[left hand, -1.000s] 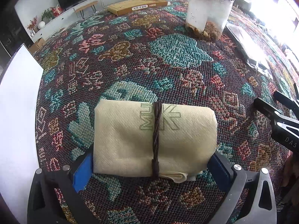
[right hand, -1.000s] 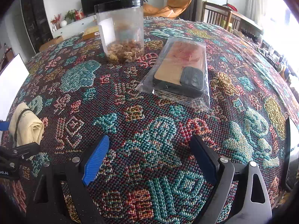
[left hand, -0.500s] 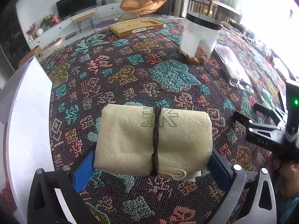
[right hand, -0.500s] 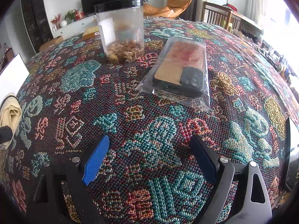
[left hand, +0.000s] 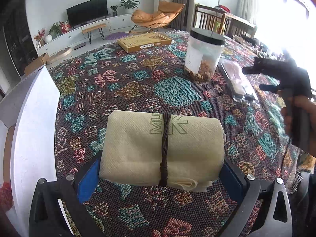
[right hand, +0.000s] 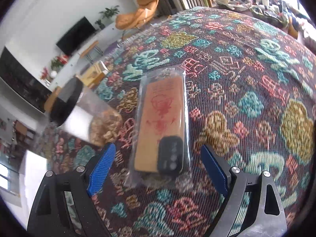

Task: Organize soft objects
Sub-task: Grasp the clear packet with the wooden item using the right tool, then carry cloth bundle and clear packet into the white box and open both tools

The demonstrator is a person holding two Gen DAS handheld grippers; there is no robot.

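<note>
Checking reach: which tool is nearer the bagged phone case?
Right. The right tool hangs open just before the bagged phone case, fingers either side. The left tool is farther back, gripping the folded cloth.

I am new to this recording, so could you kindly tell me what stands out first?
A cream folded cloth tied with a dark cord sits clamped in the left claw. The open right claw faces a bagged phone case on the patterned tablecloth, with a black-lidded jar nearby.

Bundle on tablecloth — jar behind, packet beside jar.
</note>
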